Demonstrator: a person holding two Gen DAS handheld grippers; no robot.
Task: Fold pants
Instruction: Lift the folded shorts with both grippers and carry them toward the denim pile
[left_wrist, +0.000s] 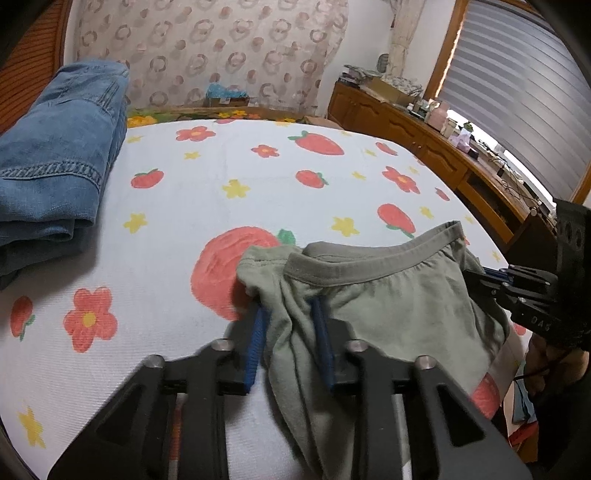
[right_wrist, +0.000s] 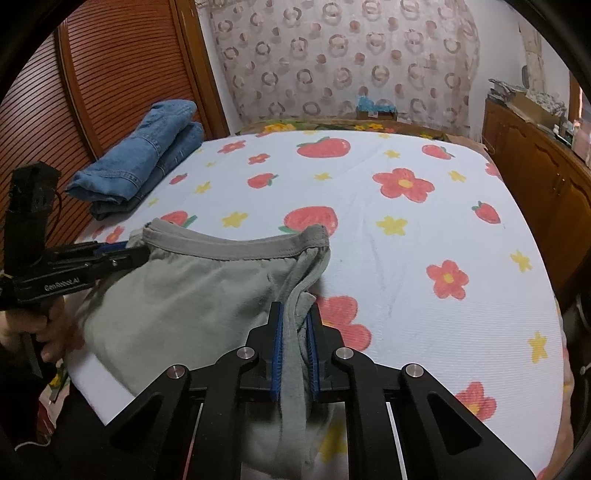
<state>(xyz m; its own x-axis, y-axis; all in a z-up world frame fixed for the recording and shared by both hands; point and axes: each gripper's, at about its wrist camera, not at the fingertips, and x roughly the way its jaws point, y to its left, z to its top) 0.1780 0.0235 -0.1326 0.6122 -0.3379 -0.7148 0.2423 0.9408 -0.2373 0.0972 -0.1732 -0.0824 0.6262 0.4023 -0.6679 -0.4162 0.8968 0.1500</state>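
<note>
There are two grippers, the left gripper (left_wrist: 290, 317) and the right gripper (right_wrist: 295, 332), each with two blue-padded fingers. Two garments lie on one bed (right_wrist: 424, 229): one pair of grey-green shorts (right_wrist: 192, 291) at the near edge and one folded pair of blue jeans (right_wrist: 147, 162) at the far left side. One hand (right_wrist: 33, 328) shows at the left edge of the right wrist view, and one long wooden cabinet (left_wrist: 417, 136) runs along the wall on the right.
</note>
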